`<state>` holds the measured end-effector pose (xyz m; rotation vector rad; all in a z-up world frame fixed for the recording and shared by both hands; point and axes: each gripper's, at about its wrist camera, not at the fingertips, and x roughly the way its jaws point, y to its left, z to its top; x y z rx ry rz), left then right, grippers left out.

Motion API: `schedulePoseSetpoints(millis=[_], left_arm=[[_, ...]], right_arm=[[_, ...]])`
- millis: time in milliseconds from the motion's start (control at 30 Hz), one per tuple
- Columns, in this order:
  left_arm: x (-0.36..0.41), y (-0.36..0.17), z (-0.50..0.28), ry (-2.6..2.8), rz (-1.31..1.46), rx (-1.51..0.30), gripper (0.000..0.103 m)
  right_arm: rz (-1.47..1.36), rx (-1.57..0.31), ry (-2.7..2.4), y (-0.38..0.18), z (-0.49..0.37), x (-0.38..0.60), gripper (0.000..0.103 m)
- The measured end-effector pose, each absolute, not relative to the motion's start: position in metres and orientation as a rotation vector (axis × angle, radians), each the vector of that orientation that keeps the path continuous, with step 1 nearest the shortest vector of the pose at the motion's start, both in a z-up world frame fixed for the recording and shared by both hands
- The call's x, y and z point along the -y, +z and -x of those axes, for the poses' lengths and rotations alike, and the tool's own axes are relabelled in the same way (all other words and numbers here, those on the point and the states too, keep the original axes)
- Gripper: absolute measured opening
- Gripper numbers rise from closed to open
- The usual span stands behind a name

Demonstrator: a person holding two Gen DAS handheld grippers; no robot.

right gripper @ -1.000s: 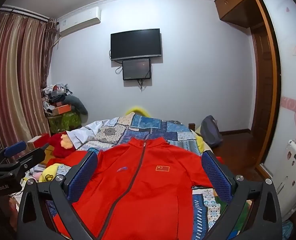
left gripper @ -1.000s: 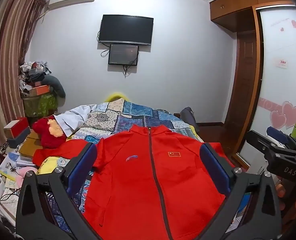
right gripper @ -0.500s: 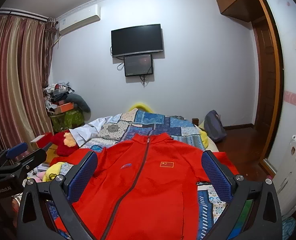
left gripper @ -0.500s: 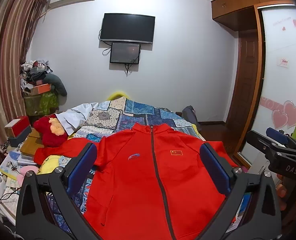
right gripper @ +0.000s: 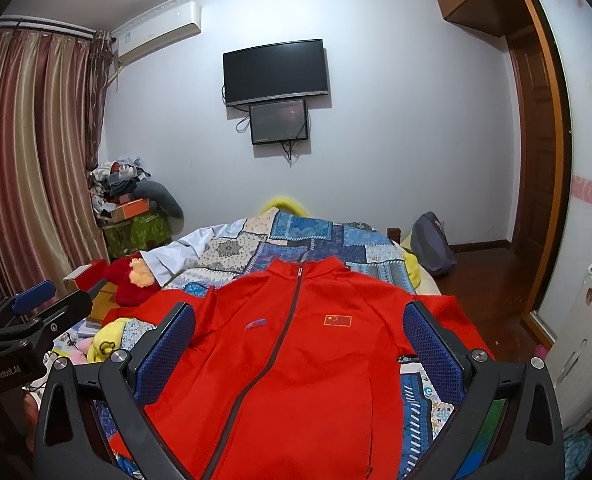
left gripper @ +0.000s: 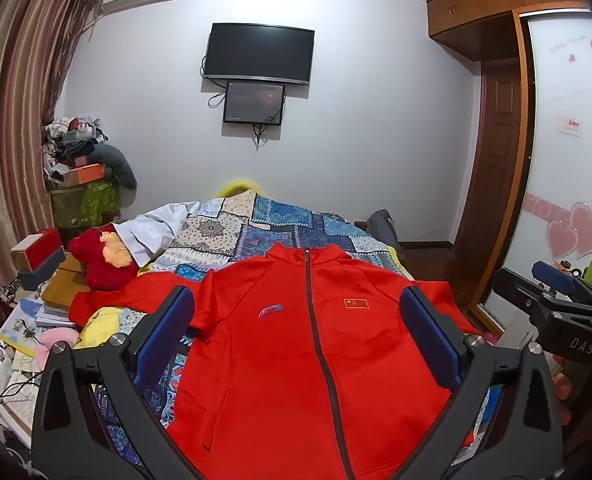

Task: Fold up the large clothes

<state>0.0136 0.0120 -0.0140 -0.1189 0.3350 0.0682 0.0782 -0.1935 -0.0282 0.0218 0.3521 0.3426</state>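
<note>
Step in hand, by judgement: approach, no fold begun. Left gripper jaws stand wide apart, holding nothing. The red zip-front fleece-like jacket lies face up, sleeves spread, on the blue patchwork quilt. Right gripper likewise gapes empty. Next move likely calls for pinching a soft sleeve or hem edge.

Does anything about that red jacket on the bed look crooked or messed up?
Nothing stands out. The red jacket lies flat on the patchwork quilt, zipped, sleeves spread. Both grippers are open above it.
</note>
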Motion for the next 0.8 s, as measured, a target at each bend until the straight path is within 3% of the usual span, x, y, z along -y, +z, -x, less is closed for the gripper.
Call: schedulePoseSetpoints(millis=[800], left_arm=[[-0.0113, -0.0153, -0.0163, 0.067, 0.123, -0.339, 0.103]], right_arm=[[-0.020, -0.351, 0.343, -0.0291, -0.0779, 0.1939, 0.103]])
